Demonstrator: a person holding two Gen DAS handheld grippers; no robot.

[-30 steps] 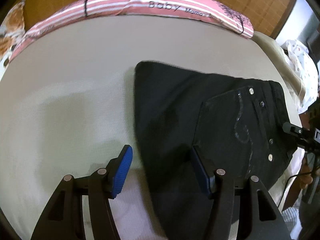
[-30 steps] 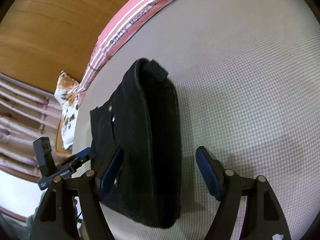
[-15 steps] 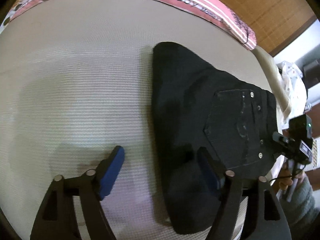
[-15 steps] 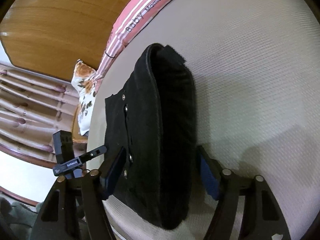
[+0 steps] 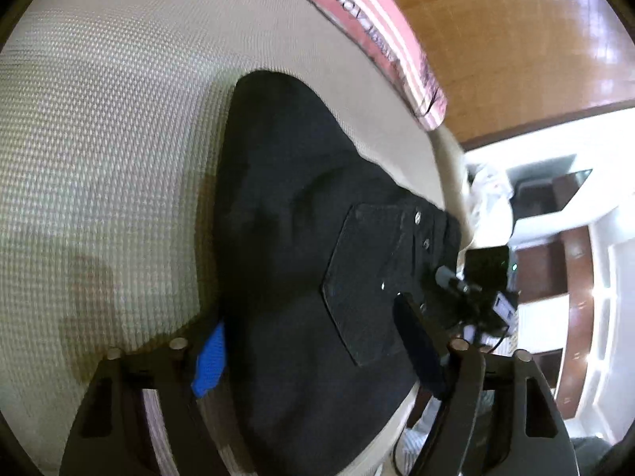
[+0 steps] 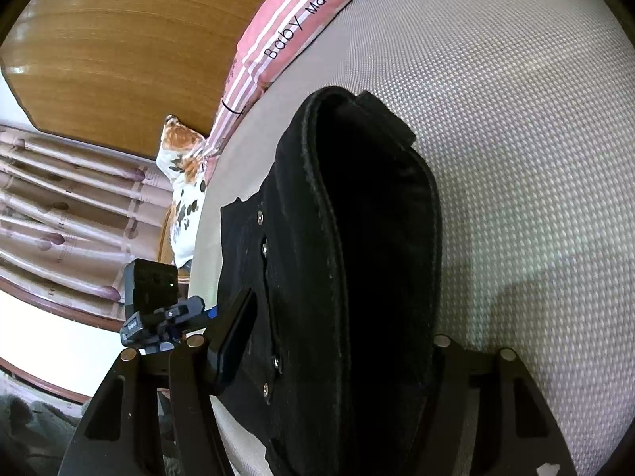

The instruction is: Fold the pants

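Observation:
Black folded pants [image 5: 293,206] lie on the cream bed sheet [image 5: 99,119], back pocket and rivets facing up. My left gripper [image 5: 309,317] is closing on their near end. Its blue left pad [image 5: 208,361] is tucked against the pants' left edge, and its right finger [image 5: 416,349] lies on the pocket. From the other side, my right gripper [image 6: 341,317] holds the pants [image 6: 357,218] at the thick fold. One right finger [image 6: 234,341] presses the riveted layer; the other is hidden behind the fold. The left gripper's camera housing [image 6: 152,281] shows beside it.
A pink striped pillow [image 5: 377,35] [image 6: 301,27] lies along the wooden headboard [image 6: 119,39]. A floral cushion [image 6: 182,182] sits at the bed's corner. The bed edge runs close behind the pants' waist end, with shelving [image 5: 555,277] beyond. Bare sheet [image 6: 535,139] spreads around the pants.
Both grippers have come closer and lower onto the pants. The left one rolled, spread its jaws, then narrowed them on the pants' edge. The right jaws narrowed around the fold.

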